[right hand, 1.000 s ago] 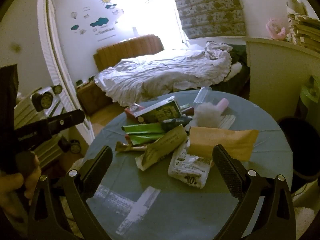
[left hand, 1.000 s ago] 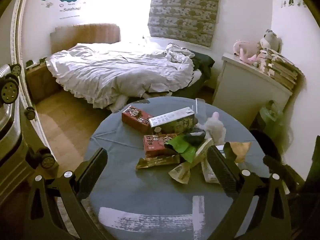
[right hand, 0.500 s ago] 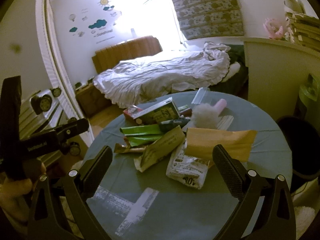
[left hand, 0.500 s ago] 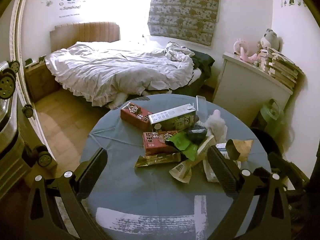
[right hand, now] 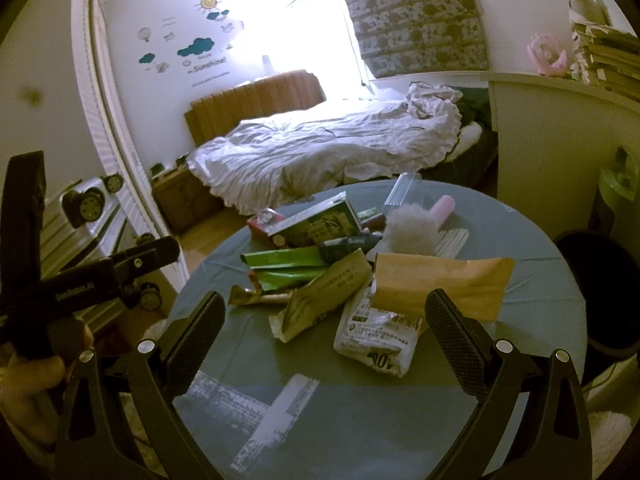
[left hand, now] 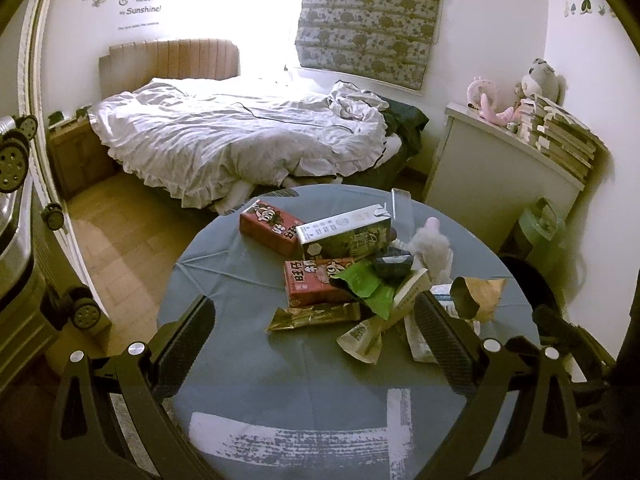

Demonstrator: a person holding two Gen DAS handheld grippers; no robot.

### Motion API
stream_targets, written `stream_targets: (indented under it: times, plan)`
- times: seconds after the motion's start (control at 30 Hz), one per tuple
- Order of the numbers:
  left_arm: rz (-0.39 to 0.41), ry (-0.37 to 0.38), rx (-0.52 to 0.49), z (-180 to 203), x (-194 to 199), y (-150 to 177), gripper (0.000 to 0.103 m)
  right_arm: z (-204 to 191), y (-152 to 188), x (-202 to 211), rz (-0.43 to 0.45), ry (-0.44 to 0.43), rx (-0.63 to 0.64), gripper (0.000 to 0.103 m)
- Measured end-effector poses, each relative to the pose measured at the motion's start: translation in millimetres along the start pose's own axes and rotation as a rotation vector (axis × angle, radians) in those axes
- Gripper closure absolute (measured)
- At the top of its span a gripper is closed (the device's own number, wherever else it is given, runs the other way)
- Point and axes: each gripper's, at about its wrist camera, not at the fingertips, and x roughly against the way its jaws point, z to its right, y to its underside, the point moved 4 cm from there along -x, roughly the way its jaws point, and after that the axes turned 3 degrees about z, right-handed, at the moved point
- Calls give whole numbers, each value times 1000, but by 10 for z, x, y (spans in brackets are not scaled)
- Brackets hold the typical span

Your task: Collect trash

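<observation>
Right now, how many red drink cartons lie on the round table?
2. One red printed drink carton lies at the far left of the pile; the other lies nearer, partly under the green wrapper. More may be hidden.

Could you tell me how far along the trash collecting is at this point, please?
Nothing looks collected yet. The wrappers, red cartons and milk carton lie piled on the table. Both the left gripper and right gripper are open and empty above its near edge. The whole pile is left; the dark bin sits beside the table.
</observation>
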Motion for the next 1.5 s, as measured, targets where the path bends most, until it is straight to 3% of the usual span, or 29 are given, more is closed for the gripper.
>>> stream_targets:
  times: [1.33,1.5]
  plan:
    - [-7,-1,2,1,2,24,5,6,14,-14,-6,-1,-4,4]
    - [-33,47,23,-115,-98,51,5,13,-10,-39,-24,2,25,4]
